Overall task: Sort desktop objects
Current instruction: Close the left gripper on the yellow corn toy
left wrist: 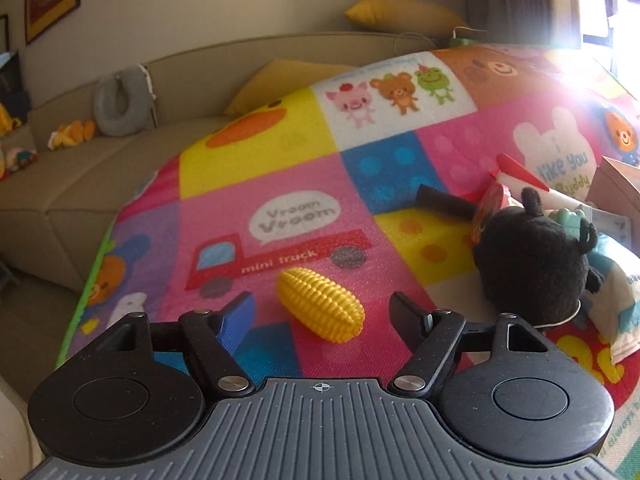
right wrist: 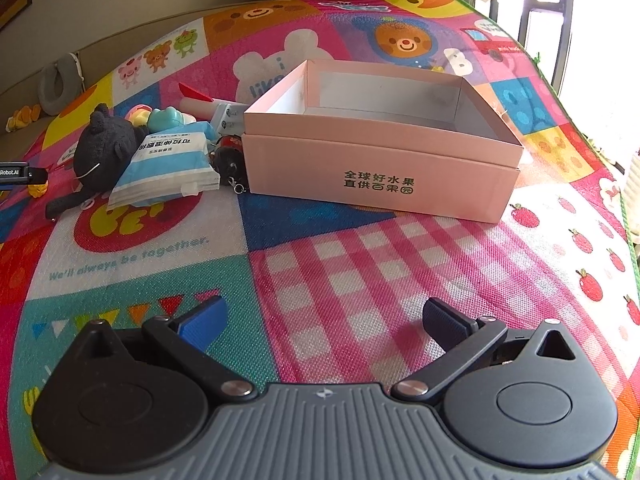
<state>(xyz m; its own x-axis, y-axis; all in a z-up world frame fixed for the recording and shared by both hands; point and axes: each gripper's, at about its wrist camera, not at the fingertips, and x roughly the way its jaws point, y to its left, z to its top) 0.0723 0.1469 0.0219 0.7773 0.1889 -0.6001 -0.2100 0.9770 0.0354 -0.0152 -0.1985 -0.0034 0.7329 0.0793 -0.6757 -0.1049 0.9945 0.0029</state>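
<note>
L tool (left wrist: 322, 312) released, yellow ribbed plastic corn cob (left wrist: 320, 305) lying between fingers, prob. untouched. R tool (right wrist: 324, 320) released over colourful cartoon-print play mat (right wrist: 360, 280); open pink cardboard box (right wrist: 376, 172) ahead.

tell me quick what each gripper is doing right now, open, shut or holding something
Left gripper: open, the yellow toy corn lies between its fingers, not pressed.
Right gripper: open, holding nothing, over the play mat.

Bright daylight from the window (left wrist: 616, 8), blown-out glare upper right, fisheye bending at edges, soft shadows.
</note>
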